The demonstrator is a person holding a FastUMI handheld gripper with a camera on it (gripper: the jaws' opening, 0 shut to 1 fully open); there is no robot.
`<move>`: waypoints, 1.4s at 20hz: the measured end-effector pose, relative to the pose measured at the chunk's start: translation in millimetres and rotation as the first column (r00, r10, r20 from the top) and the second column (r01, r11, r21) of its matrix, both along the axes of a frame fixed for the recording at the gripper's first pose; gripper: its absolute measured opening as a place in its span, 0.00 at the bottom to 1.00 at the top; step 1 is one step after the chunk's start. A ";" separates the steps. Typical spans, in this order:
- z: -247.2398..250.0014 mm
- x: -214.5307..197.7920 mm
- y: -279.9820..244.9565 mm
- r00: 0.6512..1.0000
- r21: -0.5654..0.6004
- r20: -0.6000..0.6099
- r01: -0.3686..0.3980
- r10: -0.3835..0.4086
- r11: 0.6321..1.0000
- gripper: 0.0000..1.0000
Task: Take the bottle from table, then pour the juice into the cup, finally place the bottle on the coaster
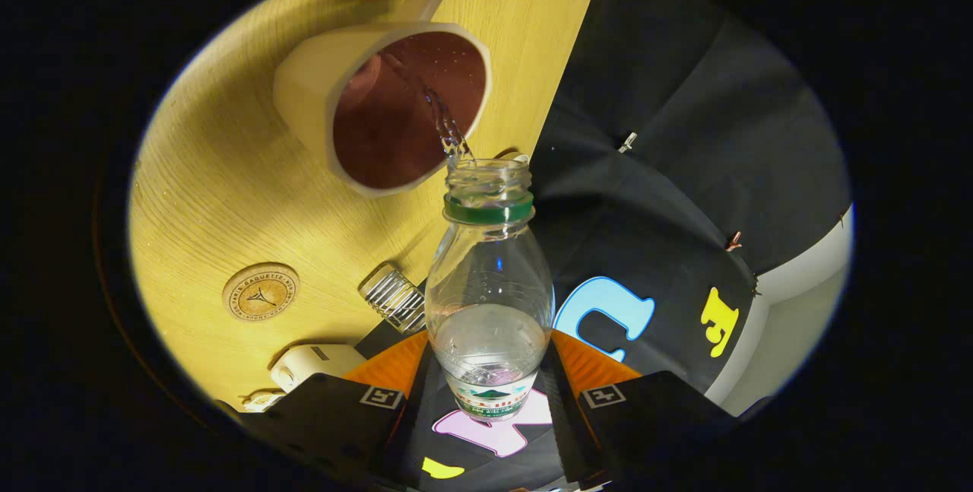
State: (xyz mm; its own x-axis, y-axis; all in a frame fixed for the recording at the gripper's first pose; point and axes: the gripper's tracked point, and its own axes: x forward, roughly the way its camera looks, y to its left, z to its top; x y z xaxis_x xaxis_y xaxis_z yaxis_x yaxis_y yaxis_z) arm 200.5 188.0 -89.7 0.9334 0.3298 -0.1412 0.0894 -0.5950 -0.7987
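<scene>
clamping the bottle between both fingers, the gripper tilts its long axis neck-first toward the cup, with the coaster beside the cup, nearer the fingers.

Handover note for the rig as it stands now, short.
Gripper: shut on the bottle, tipped so its open mouth is at the cup's rim.
Cup: on the wooden table, ahead of the fingers; a clear stream is running into it.
Coaster: on the table, nothing on it.
Done: bottle taken, pour under way; liquid remains in the bottle.
Left: finish the pour, set the bottle on the coaster.
</scene>
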 end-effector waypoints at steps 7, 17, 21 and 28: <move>5.8 1.7 6.4 0.999 -0.080 0.011 -0.036 0.037 0.996 0.70; 10.4 3.3 9.8 0.999 -0.121 0.014 -0.046 0.048 0.992 0.70; 8.5 -0.1 10.0 0.999 -0.136 0.011 -0.047 0.049 0.990 0.70; 2.1 -1.6 14.5 1.000 -0.153 -0.003 -0.031 0.031 0.988 0.70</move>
